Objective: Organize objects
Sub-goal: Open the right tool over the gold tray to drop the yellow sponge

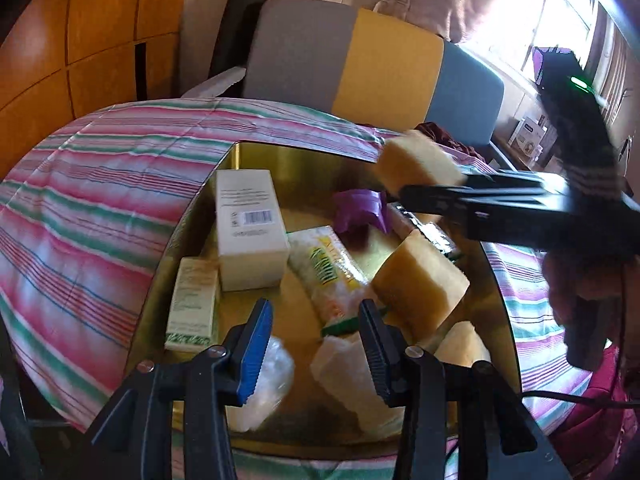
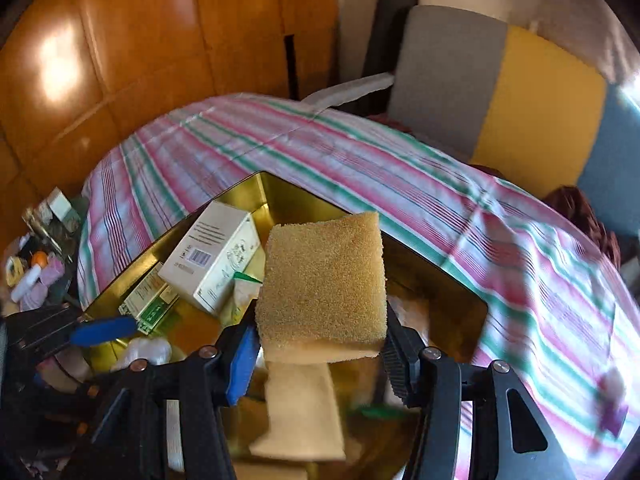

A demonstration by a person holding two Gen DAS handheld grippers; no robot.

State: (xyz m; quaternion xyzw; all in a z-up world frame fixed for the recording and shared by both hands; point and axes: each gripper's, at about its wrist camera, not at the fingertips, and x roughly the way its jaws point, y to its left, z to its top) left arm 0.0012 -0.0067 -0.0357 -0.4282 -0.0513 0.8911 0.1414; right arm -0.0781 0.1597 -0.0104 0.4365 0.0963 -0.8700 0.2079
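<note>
A home, likely a bedroom or living room: a striped cloth (image 1: 104, 184) covers the surface mid-frame, glossy wooden wardrobe doors (image 2: 120, 40) fill the upper left, a cushioned seat back (image 1: 360, 60) stands behind, and a sunlit window (image 1: 560, 12) glows upper right.

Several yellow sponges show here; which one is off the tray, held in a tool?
The sponge clamped in the right tool, raised above the gold tray. The other sponge lies loose in the tray among the boxes.
</note>
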